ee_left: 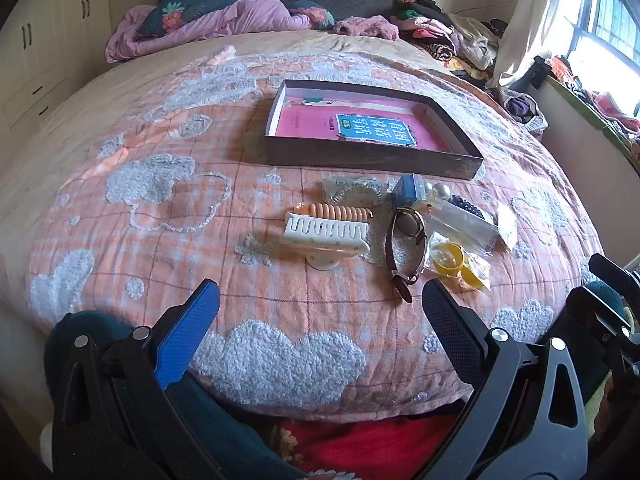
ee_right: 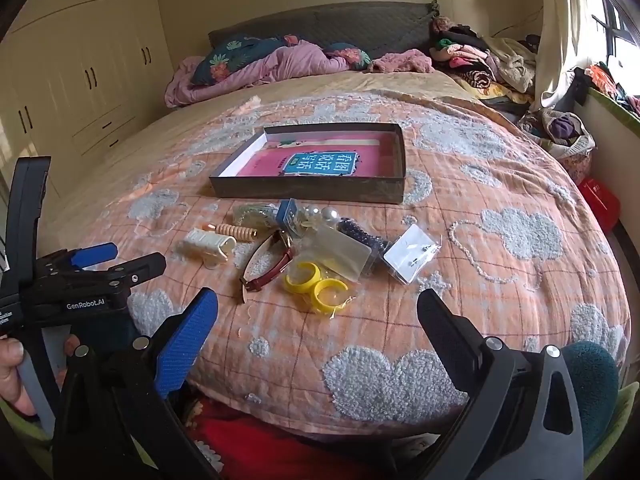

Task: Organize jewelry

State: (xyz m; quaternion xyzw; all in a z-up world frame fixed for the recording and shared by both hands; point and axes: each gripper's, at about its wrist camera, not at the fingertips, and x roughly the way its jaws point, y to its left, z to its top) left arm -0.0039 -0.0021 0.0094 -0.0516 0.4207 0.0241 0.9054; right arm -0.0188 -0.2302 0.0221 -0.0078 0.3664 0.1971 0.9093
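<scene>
1. The jewelry lies in a loose cluster at mid-frame on the bed, just below a shallow dark box (ee_left: 372,156): a cream hair claw (ee_left: 324,236), a peach spiral hair tie (ee_left: 334,212) touching its upper edge, a brown-strapped watch (ee_left: 406,248), two yellow rings (ee_right: 316,282) in a clear bag, pearls (ee_right: 330,213), dark beads (ee_right: 364,236) and a small blue box (ee_left: 412,188).
2. A pink book (ee_left: 360,124) with a teal label lies flat in the box.
3. The left gripper (ee_left: 320,312) hangs at the lower edge of its frame above the bedspread (ee_left: 160,264), claw spread wide, holding nothing.
4. The right gripper (ee_right: 318,320) hangs likewise, claw wide and holding nothing.
5. The bedspread is orange check with pale tufted clouds; a crumpled purple quilt (ee_left: 208,24) lies along the dark headboard (ee_right: 340,24) at the top.
6. Cream wardrobes (ee_right: 80,64) fill the upper left, clothes (ee_left: 444,32) pile at the upper right by a curtain (ee_left: 524,20) and window (ee_left: 612,28).
7. Only the right view shows a white earring card (ee_right: 412,258) face-on, the left gripper from the side at the left edge, and a red bag (ee_right: 600,200) on the floor at right.
</scene>
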